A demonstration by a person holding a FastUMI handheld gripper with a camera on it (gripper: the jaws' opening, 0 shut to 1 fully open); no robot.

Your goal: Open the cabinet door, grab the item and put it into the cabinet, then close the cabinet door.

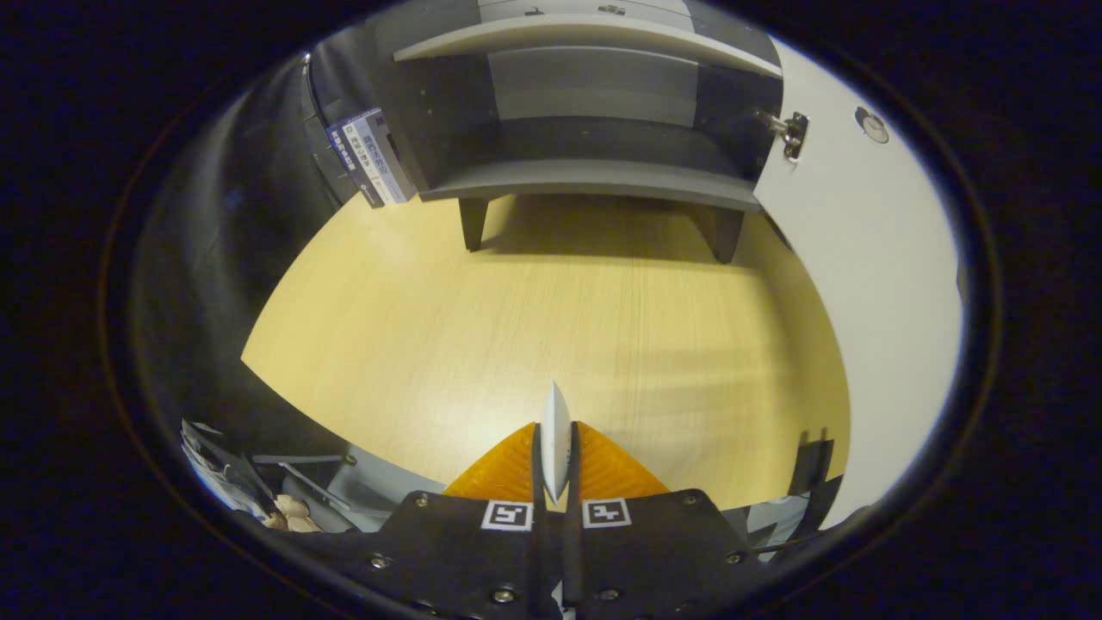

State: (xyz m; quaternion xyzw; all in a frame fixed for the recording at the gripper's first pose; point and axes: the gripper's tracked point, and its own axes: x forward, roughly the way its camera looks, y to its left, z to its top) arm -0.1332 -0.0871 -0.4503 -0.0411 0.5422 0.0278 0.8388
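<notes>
Already the tool is clamped on the item, a thin white flat thing pinched edge-on between both fingers so that its tip pokes out ahead of them. Holding it on edge probably keeps it slim enough to slide onto a shelf. At twelve o'clock across the table stands the cabinet, its door swung wide toward two o'clock, leaving the lower shelf bare and reachable.
</notes>
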